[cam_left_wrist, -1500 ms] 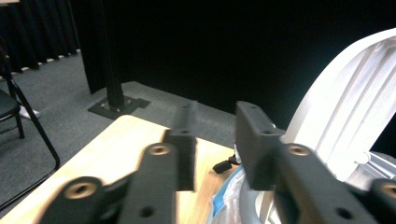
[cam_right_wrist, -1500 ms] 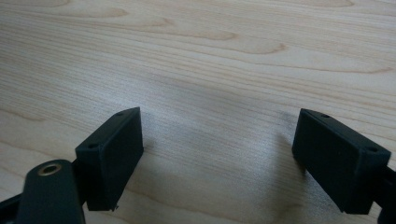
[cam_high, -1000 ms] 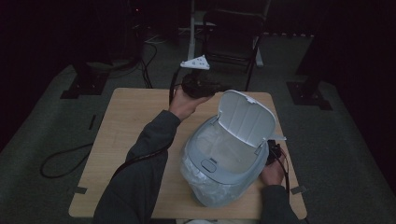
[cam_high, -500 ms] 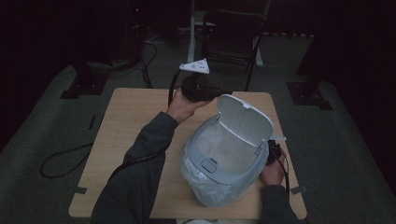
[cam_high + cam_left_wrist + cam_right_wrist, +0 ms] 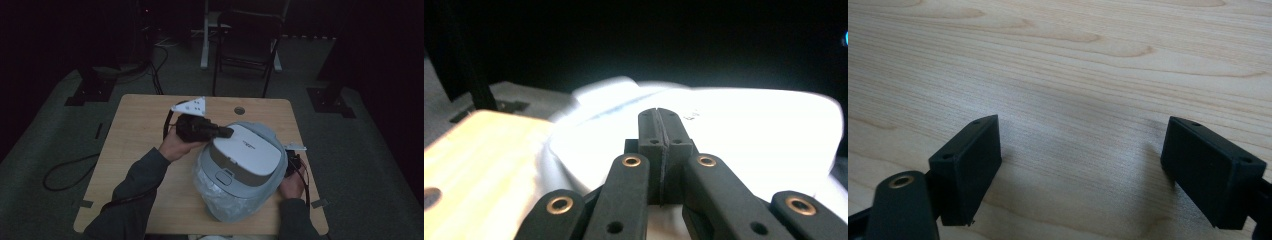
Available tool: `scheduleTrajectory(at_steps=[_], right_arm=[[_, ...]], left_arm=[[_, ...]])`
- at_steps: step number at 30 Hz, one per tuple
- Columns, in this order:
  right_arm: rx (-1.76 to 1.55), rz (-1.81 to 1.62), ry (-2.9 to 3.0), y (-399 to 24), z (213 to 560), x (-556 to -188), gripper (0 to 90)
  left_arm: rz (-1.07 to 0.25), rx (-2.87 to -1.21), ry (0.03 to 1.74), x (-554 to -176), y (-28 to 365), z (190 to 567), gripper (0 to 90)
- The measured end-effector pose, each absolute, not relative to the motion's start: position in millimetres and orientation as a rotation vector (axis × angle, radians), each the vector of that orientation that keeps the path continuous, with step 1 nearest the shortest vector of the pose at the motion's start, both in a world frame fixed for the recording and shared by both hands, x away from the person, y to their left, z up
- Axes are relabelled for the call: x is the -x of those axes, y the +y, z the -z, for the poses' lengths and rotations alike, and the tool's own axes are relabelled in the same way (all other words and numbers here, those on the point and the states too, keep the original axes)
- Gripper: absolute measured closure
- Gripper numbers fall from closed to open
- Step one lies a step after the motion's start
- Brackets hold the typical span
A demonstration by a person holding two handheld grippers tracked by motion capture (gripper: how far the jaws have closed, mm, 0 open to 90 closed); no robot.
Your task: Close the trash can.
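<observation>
A pale grey rice cooker (image 5: 235, 195), its body wrapped in clear plastic, sits on the wooden table (image 5: 140, 135) at the front right. Its white lid (image 5: 247, 152) lies down flat on the body. My left gripper (image 5: 227, 132) is shut with nothing between its jaws, and its tip rests against the lid's far left edge. In the left gripper view the closed jaws (image 5: 659, 112) point across the bright lid (image 5: 749, 125). My right gripper (image 5: 292, 165) sits low beside the cooker's right side. In its own view my right gripper (image 5: 1083, 165) stands open over bare table wood (image 5: 1073, 60).
A dark chair (image 5: 245, 45) stands behind the table's far edge. A round cable hole (image 5: 239, 110) is near that edge. A cable (image 5: 65, 172) loops on the floor at the left, and stand bases (image 5: 332, 102) sit on the floor at both sides.
The cooker's lid stood upright and open before and now lies down shut. My left gripper came down and toward the near side with it. The right hand stayed put.
</observation>
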State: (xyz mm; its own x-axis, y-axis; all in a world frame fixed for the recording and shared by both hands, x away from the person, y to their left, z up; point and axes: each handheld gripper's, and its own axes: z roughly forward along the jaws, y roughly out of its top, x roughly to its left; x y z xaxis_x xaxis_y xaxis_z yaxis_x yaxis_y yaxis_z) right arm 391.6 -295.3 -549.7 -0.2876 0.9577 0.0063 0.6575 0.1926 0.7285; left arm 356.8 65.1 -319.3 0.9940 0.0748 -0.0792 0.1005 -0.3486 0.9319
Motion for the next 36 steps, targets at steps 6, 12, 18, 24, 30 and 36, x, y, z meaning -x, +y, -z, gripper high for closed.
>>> scheduleTrajectory(at_steps=[6,12,18,24,30,36], right_arm=[[-1.508,-0.878,2.018,-295.2,549.7,-391.1,15.6],[-1.507,-0.878,2.018,-295.1,549.8,-391.1,15.7],[-1.509,-0.878,2.017,-295.1,549.7,-391.0,15.7],[-1.508,-0.879,2.018,-295.2,549.7,-391.1,15.7],[-1.508,-0.878,2.018,-295.2,549.7,-391.1,15.6],[-1.508,-0.878,2.018,-295.1,549.7,-391.1,15.6]], left_arm=[[0.021,-1.996,0.05,-330.7,59.6,324.0,90.0],[0.073,-2.012,-0.003,-316.3,63.0,323.6,90.0],[0.08,-2.012,0.017,-313.8,64.5,326.8,90.0],[0.021,-1.934,0.076,-321.9,82.3,322.7,86.0],[-0.139,-1.912,0.223,-331.0,116.8,321.4,77.6],[-0.191,-1.911,0.37,-338.3,143.0,341.4,62.8]])
